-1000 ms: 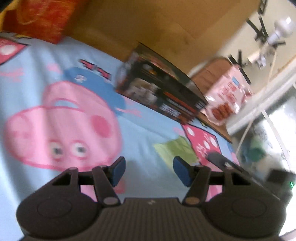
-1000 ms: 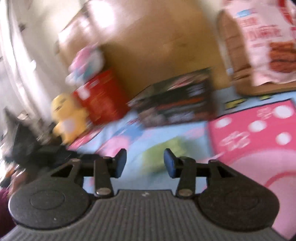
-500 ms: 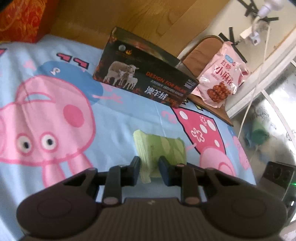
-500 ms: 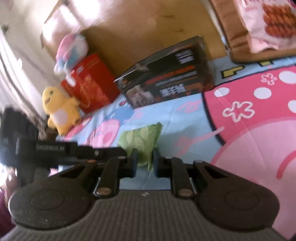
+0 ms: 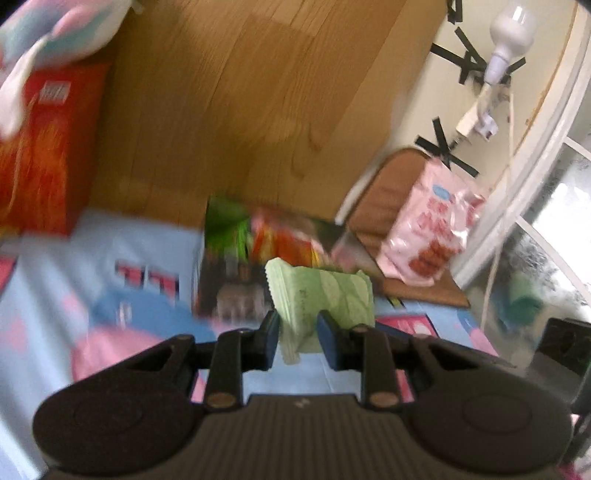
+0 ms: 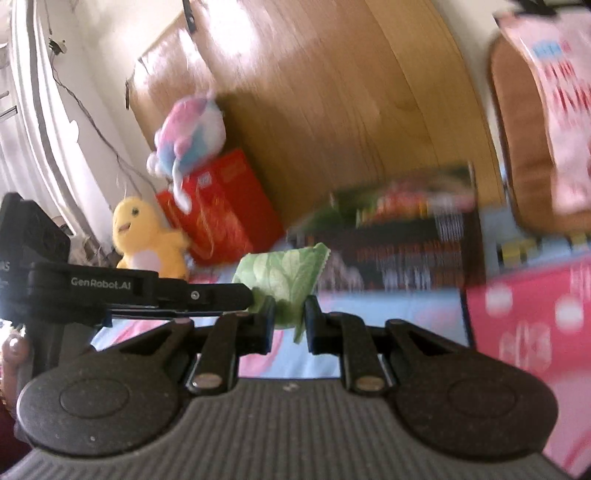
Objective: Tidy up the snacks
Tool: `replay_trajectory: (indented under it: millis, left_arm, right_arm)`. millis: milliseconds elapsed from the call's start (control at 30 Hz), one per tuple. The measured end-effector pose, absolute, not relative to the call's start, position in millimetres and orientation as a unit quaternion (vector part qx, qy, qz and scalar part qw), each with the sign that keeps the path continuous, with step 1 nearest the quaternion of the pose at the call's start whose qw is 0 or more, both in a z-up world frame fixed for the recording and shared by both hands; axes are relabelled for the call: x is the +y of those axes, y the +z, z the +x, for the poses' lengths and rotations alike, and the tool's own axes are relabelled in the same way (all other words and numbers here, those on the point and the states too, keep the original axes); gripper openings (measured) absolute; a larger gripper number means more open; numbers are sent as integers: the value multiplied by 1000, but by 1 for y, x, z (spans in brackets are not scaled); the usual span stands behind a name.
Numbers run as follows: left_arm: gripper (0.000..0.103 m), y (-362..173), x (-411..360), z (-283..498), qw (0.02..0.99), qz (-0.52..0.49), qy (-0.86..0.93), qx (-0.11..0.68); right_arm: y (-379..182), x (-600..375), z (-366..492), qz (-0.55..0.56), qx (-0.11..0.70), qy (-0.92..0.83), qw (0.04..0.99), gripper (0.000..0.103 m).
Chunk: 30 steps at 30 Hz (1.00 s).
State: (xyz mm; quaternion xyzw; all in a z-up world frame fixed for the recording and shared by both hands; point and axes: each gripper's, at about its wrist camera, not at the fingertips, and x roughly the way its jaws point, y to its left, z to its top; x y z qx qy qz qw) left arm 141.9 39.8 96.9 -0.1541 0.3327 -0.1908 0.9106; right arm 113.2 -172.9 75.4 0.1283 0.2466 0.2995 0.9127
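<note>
The surface was a bed spread with a pale blue cartoon sheet (image 5: pixel 122 251) printed with pink pig figures, backed by a wooden headboard (image 5: pixel 236 103). To the right a cream wall carried strips of black tape and one white bulb (image 5: pixel 511 26), with a window frame beyond.

One green snack packet (image 5: pixel 321 295) hung clear of the sheet, gripped at both ends. The left gripper (image 5: pixel 297 339) pinched its lower edge between blue pads, and the right gripper (image 6: pixel 289 321) pinched another edge; each had just been closing onto the packet, which sat between the jaws. In the right wrist view the left gripper's black finger reached in from the left to touch the packet.

Behind the packet stood one dark open box (image 6: pixel 406 254), apparently holding green and orange packets, though blur made a count impossible. One pink snack bag (image 5: pixel 428 229) leaned on a brown cushion (image 5: pixel 384 199). One red box (image 6: pixel 218 210) stood by the headboard, one pastel plush toy (image 6: pixel 188 136) on top and one yellow plush toy (image 6: pixel 144 240) beside it.
</note>
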Motion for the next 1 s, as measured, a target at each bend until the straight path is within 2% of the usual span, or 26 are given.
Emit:
replay_trajectory:
  millis: [233,400,567,733,833,900,1000]
  left_arm:
    - [25,98,13,220,923,-84,-156,343]
    - [27,86,5,232,929,-67,-129,340]
    - [27,89,13,202,935,-76,-121,324]
    - [35,94,5,161,942,-56,-111,313]
    - [41,89,0,133,943,-43,-103,314]
    - [41,84,-3,118,941,-42,-102,321]
    - [43,76,-7,96,938,-37,-98,329]
  right_arm:
    - [86,-157,192,97,235,245,936,19]
    - [71,-158,222,92,247,196,945,26]
    - [73,-177,187,123,216,187,950,27]
    - [72,-184,139,133,211,182,951,28]
    - [66,-184,110,139,219,177,949,31]
    - [61,-184,96,149,234,173,945,40]
    - [56,-185,77,166,247,163,941,41]
